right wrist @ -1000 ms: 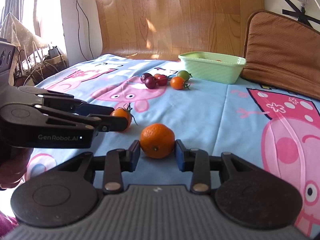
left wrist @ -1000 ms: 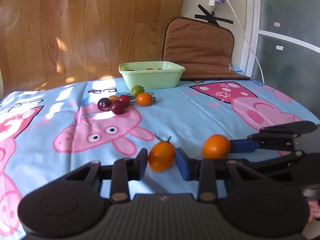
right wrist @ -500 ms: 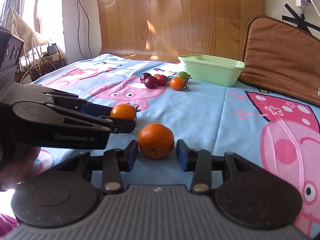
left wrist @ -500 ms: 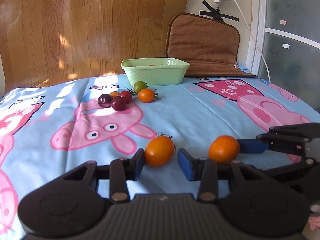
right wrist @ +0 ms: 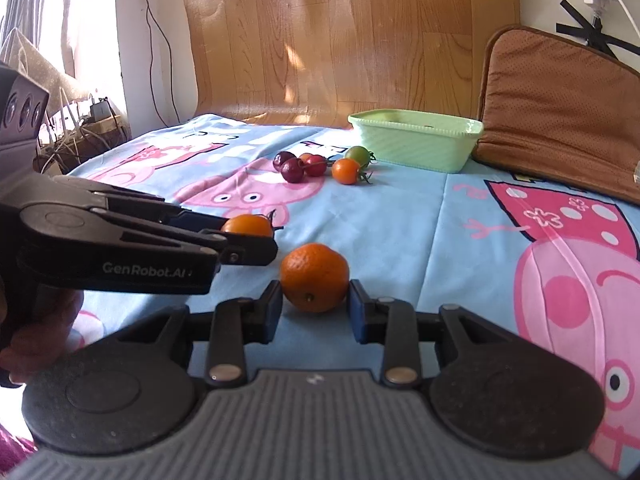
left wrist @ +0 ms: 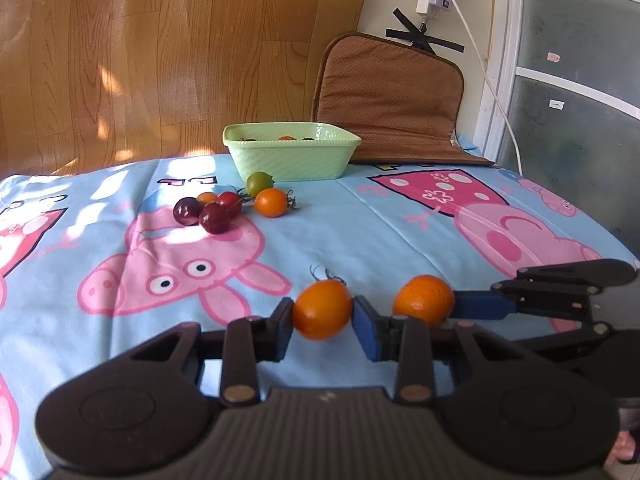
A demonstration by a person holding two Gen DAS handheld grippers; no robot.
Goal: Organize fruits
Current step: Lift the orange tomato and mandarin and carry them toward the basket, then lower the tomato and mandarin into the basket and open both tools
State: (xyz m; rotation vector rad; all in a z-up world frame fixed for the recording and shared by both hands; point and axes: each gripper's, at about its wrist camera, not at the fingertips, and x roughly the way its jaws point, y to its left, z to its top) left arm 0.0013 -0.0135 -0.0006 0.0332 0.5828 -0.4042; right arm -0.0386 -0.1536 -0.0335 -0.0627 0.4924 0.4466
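Tomato (left wrist: 322, 309) now pinched by left claw (left wrist: 322, 316); mandarin (right wrist: 314, 277) remains between right claw (right wrist: 314, 312) pads.

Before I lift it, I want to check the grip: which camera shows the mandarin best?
The right wrist view: the mandarin sits whole between the right gripper fingers, both sides visible. The left wrist view shows it off to the side, its lower part hidden behind the left gripper, which holds the tomato.

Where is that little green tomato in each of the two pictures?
Left wrist view: the green tomato sits upper middle, just before the green basket.
Right wrist view: the green tomato sits above centre, left of the basket.
Shared landmark: the green basket.
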